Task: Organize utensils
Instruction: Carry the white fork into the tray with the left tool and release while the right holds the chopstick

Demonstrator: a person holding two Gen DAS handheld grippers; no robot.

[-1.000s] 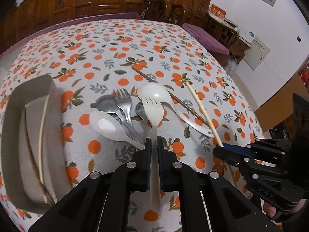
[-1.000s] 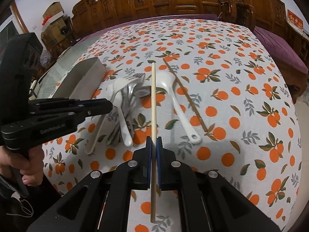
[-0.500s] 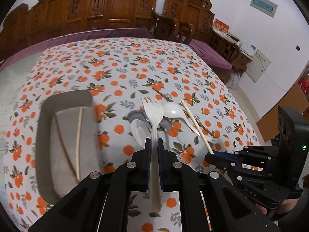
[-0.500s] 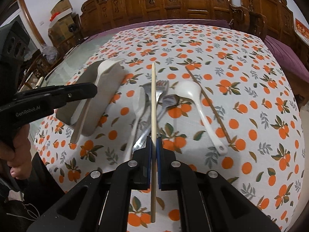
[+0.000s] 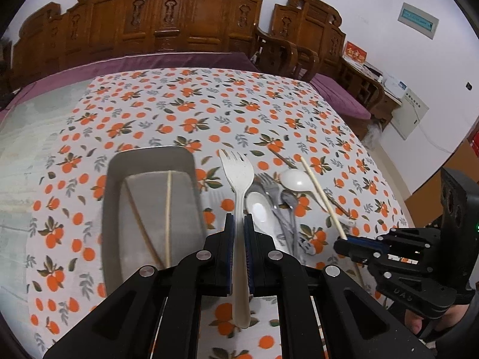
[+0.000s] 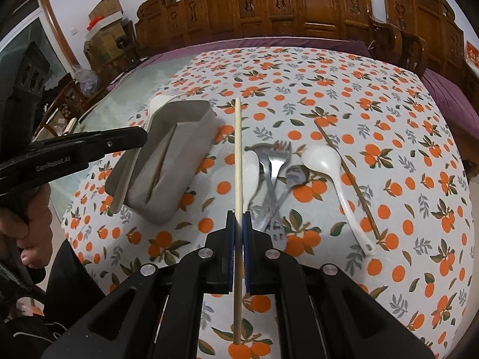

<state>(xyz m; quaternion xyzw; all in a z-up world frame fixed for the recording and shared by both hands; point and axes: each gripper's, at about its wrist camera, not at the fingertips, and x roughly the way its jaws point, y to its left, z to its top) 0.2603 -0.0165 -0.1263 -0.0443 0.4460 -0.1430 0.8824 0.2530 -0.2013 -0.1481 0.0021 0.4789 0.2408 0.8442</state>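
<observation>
Change: both grippers have risen and drawn back from the utensil pile – a second ago the pile filled the near part of each view, and the table's far edge and the carved wooden chairs (image 5: 191, 24) now show in full.
Tray shift: the grey tray (image 5: 115, 185) sat at the left edge of the left wrist view a second ago and now lies just left of the left gripper's fingers.
Left gripper (image 5: 238, 224): jaws clamped on the handle of the cream plastic fork (image 5: 238, 176), as before – tines point away, over the cloth between the tray and the pile.
Right gripper (image 6: 238, 224): jaws closed on the light wooden chopstick (image 6: 238, 155), gripped near the lower end, tip reaching out just right of the tray.
Tray contents: one light chopstick (image 5: 168, 209) and one darker chopstick (image 5: 140, 224) lie inside.
Pile: white spoon (image 6: 250, 176), metal forks (image 6: 274, 167) and a metal spoon (image 6: 295, 175) lie overlapped on the orange-print tablecloth (image 6: 389, 119), below and just right of the held chopstick.
Further right: a larger white spoon (image 6: 332, 176), with a dark chopstick (image 6: 350, 179) just beside it.
Hand: person's left hand (image 6: 27, 227) holds the left gripper's handle at the left edge of the right wrist view.
</observation>
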